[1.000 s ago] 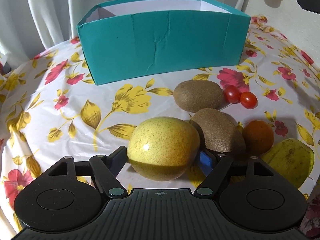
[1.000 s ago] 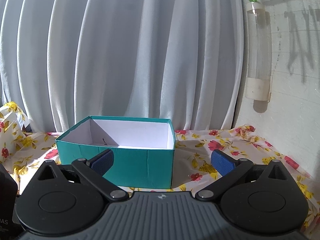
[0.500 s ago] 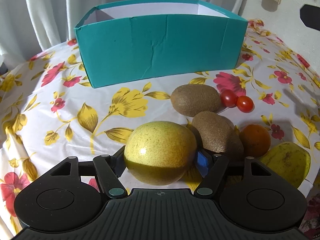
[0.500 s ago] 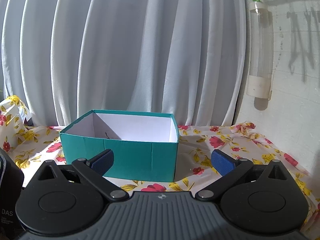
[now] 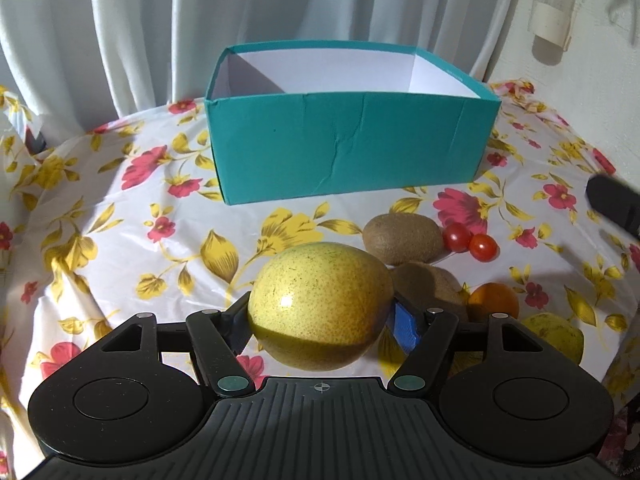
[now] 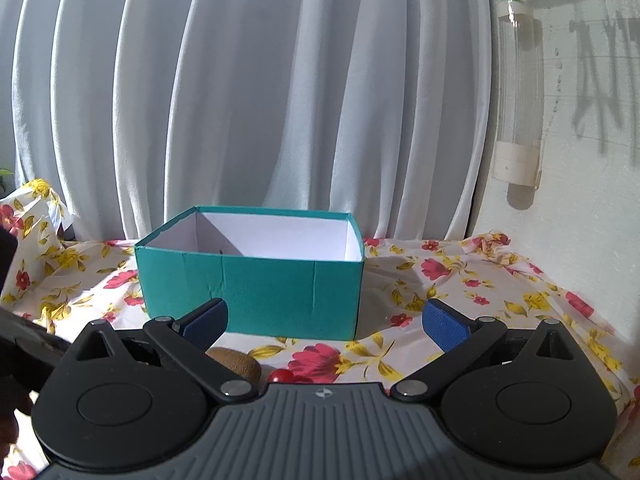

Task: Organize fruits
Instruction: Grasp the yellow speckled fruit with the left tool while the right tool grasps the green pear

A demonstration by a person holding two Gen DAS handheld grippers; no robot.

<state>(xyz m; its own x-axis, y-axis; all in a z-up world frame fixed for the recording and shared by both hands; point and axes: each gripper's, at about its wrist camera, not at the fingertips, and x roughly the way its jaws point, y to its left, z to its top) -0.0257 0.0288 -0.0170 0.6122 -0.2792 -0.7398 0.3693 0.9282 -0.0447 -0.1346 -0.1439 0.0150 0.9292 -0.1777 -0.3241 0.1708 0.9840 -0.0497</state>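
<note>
Yellow fruit clenched in left claw, above desk; round skin may slip short of teal box. Right claw released, empty.

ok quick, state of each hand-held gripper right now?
Left hand-held gripper: closed on the yellow pear.
Right hand-held gripper: open, holding nothing.

Floral tablecloth covers the counter. White pleated curtain fills the background. Clear plastic bottle hangs on wall, upper right.
</note>
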